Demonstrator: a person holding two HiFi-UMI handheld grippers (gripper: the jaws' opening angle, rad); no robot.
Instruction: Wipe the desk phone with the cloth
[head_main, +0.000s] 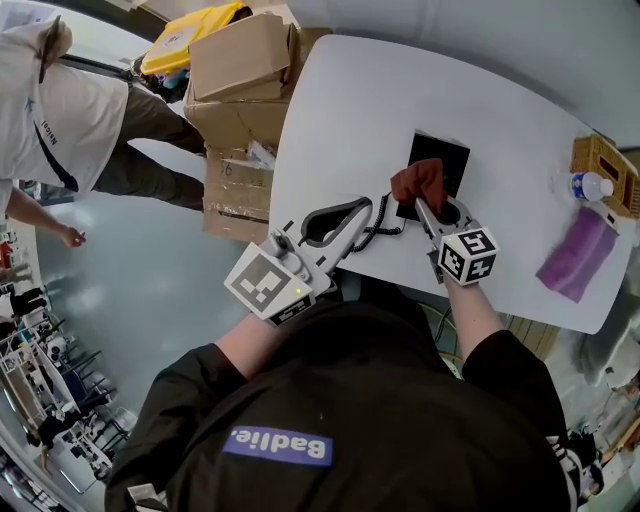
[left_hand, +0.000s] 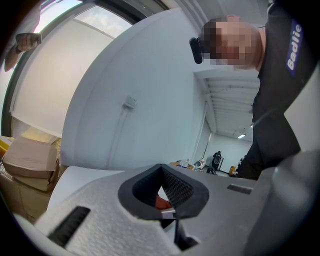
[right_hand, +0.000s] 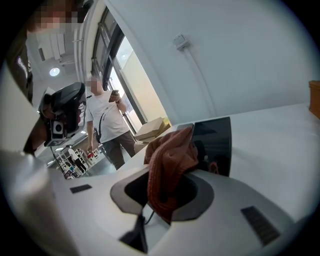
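Just beyond the right gripper (head_main: 424, 206), whose jaws pinch the red cloth (head_main: 419, 180), the black desk phone (head_main: 446, 155) lies on the white table (head_main: 350, 100). The left gripper (head_main: 362, 208) has its jaws together, empty. Cardboard boxes (head_main: 240, 80) stand beyond them, beside the table.

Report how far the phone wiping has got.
Done: the right tongs grip the cloth. In hand: the cloth is at the near edge of the desk phone; contact can't be confirmed. The left tongs are shut beside the coiled cord. Left: the wiping itself; no wiped area shows.
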